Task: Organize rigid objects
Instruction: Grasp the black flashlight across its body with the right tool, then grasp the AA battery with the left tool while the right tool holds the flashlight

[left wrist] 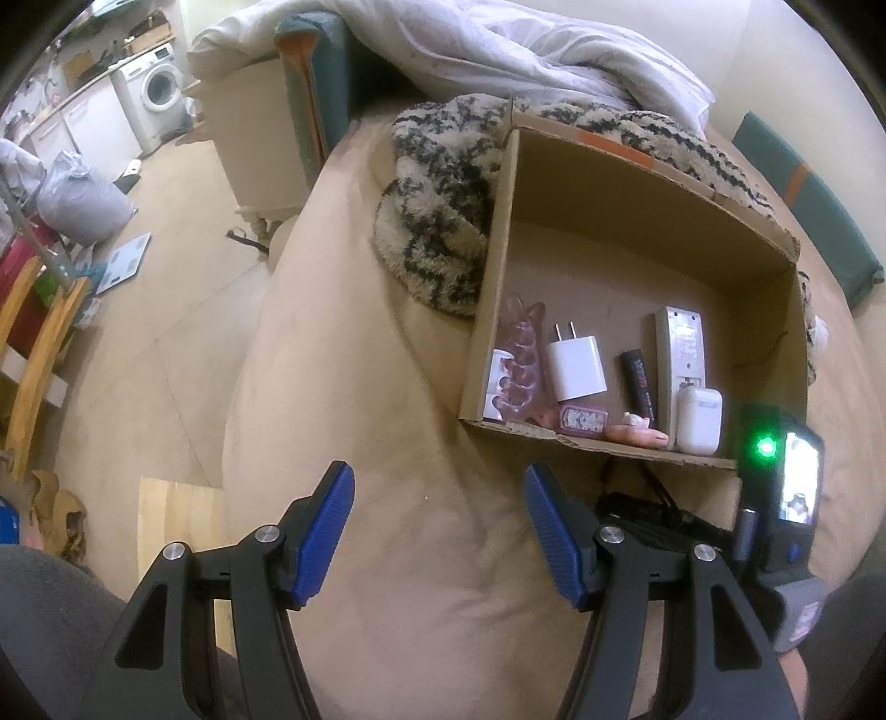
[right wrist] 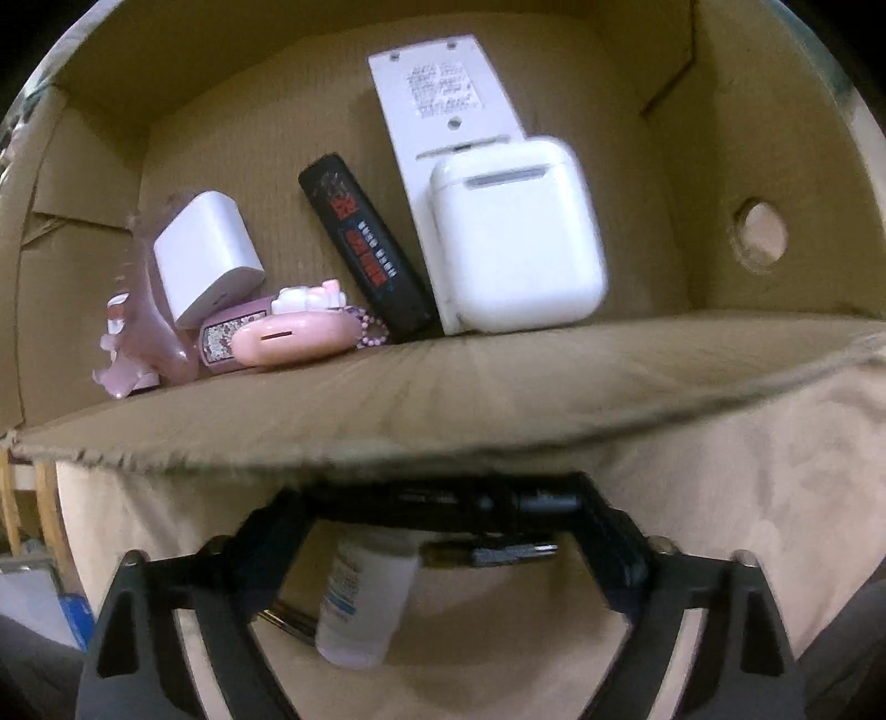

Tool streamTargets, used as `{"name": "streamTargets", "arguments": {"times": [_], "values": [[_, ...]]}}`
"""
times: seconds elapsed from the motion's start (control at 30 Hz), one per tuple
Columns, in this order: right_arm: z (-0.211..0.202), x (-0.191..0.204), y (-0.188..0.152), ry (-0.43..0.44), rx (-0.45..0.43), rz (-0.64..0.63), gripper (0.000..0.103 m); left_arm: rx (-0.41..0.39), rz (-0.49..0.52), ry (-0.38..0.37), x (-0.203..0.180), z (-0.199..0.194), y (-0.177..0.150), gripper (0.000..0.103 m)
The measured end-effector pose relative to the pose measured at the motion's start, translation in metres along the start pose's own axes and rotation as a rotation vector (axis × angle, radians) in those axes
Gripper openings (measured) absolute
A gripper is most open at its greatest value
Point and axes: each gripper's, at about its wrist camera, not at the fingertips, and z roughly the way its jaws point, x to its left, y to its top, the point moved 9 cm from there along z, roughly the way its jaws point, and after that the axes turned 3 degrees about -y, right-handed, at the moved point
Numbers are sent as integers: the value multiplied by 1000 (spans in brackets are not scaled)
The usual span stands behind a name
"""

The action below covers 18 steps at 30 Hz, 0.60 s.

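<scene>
A cardboard box [left wrist: 637, 183] sits on a beige cushion and holds a white remote [right wrist: 443, 94], a white earbud case [right wrist: 515, 243], a black tube [right wrist: 365, 243], a white charger [right wrist: 205, 255], a pink oval case [right wrist: 293, 338] and a pink toe separator [left wrist: 518, 365]. My left gripper [left wrist: 440, 531] is open and empty over the cushion, short of the box. My right gripper [right wrist: 443, 526] hangs below the box's near wall [right wrist: 443, 399]; its jaws are spread around a black bar-shaped object [right wrist: 470, 501]. A white bottle [right wrist: 365, 603] lies beneath it.
A black-and-cream shaggy rug [left wrist: 443, 210] and a white duvet [left wrist: 526, 50] lie behind the box. The right gripper's body with a green light [left wrist: 775, 487] shows beside the box. To the left are floor, a washing machine [left wrist: 158, 91], a grey bag [left wrist: 83, 199] and wooden frames [left wrist: 33, 354].
</scene>
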Motion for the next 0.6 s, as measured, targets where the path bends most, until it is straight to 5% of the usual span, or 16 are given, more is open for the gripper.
{"name": "streamTargets", "arguments": {"times": [0.33, 0.6], "values": [[-99, -11, -7, 215, -137, -94, 94, 19, 23, 6, -4, 5, -5, 61], [-208, -21, 19, 394, -415, -184, 93, 54, 85, 22, -13, 16, -15, 61]]}}
